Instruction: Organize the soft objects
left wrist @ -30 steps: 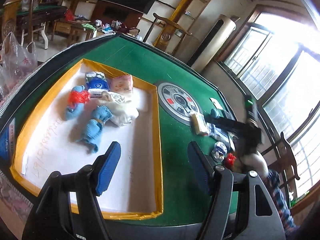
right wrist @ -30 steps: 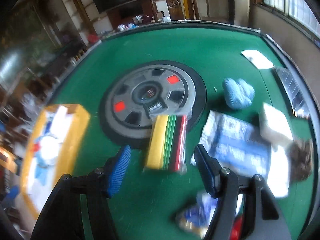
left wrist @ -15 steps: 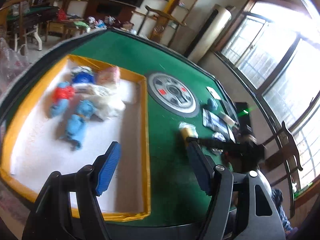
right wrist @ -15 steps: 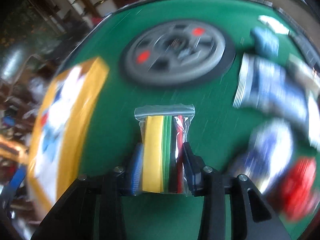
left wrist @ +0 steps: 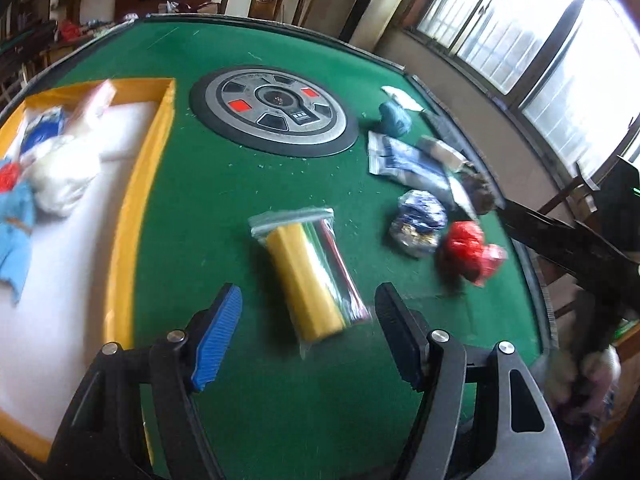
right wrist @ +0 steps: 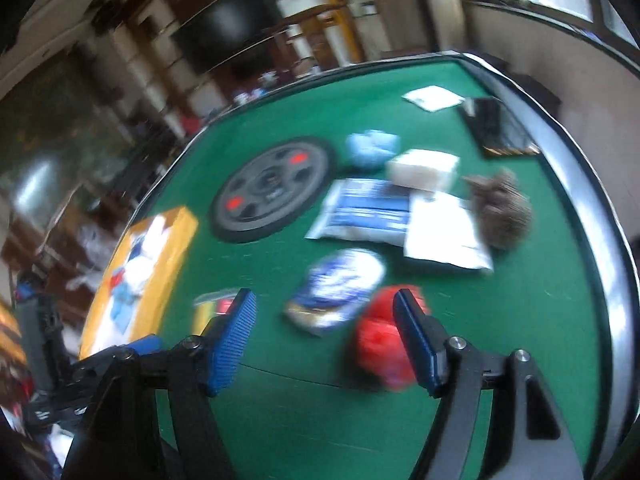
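- The left gripper [left wrist: 308, 332], black with blue ribbed pads, is held with its jaws well apart and nothing gripped; it hangs over the green felt table [left wrist: 224, 208].
- A clear zip bag of yellow, green and red rolled cloths [left wrist: 310, 276] is seen lying flat on the felt just ahead of the left gripper's gap, touched by neither pad.
- The right gripper [right wrist: 324, 338] is also seen parted and empty; its jaws have just been opening, and nothing is held between them.
- A crumpled red plastic bag [right wrist: 380, 344] lies on the felt partly behind the right gripper's right pad; whether it is touched cannot be told through the blur.
- A blue-and-white crinkled packet [right wrist: 336, 288] rests beyond the right gripper's gap, near the red bag.
- A yellow-rimmed white tray [left wrist: 132, 208] sits toward the table's left edge, with blue cloth, a white bag and a red item inside.
- The round grey dial panel [left wrist: 274, 110] is set in the table's centre.
- A flat blue-and-white pouch [left wrist: 408, 160], a light-blue bundle [left wrist: 394, 118] and a brown fuzzy item [right wrist: 506, 210] are grouped near the table's right edge.
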